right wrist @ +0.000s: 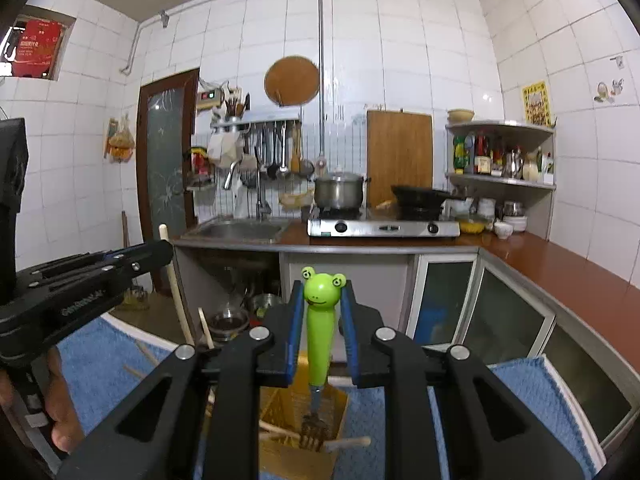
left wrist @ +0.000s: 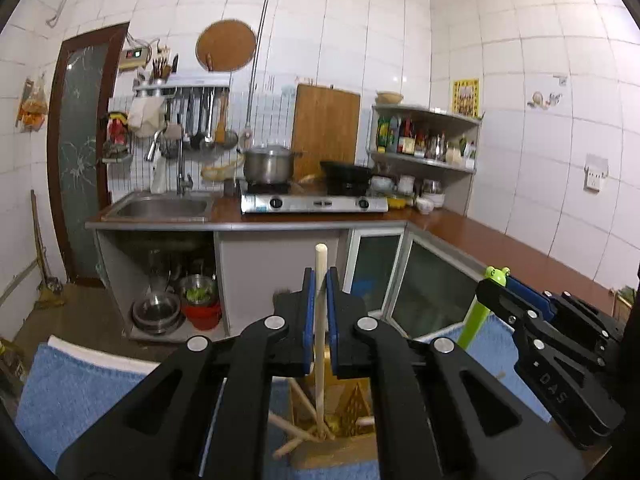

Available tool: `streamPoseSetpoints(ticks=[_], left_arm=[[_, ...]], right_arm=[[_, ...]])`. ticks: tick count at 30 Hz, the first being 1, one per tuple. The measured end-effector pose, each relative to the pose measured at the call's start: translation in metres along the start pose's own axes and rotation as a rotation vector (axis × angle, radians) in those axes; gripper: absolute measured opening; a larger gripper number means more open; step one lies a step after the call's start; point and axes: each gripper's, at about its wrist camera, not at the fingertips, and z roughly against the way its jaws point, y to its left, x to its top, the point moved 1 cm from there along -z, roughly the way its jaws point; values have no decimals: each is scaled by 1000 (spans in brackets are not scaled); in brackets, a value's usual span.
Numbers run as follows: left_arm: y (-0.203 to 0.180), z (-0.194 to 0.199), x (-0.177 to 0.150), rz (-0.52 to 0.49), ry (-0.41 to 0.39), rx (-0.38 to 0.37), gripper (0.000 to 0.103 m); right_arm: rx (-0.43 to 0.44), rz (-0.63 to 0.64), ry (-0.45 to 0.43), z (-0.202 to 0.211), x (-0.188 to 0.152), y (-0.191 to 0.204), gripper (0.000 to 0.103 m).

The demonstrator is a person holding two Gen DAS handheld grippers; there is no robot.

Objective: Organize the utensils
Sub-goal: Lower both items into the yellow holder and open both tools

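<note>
My left gripper is shut on a pale wooden stick that stands upright, its lower end in a wooden utensil box. My right gripper is shut on a fork with a green frog handle. The fork's tines hang inside the same box. A few loose wooden sticks lie across the box. Each gripper shows in the other's view: the right gripper with the green handle, and the left gripper with the pale stick.
The box sits on a blue towel. A hand holds the left gripper's grip. Beyond are a brown counter with sink, a stove carrying a pot and wok, glass cupboard doors and bowls under the sink.
</note>
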Motion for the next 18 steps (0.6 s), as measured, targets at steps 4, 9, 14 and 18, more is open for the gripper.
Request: streamPoseSetpoints(ticks=[4, 9, 14, 18], left_arm=[[8, -11, -19, 15, 48, 3, 4], [16, -23, -37, 30, 79, 11, 4], [16, -27, -40, 34, 88, 2, 4], [15, -30, -48, 24, 97, 5, 4]], right_arm=[[-13, 17, -17, -3, -17, -1, 19], [-33, 25, -55, 2, -15, -5, 19], [-20, 52, -29, -4, -9, -1, 19], [7, 76, 47, -19, -24, 7, 19]])
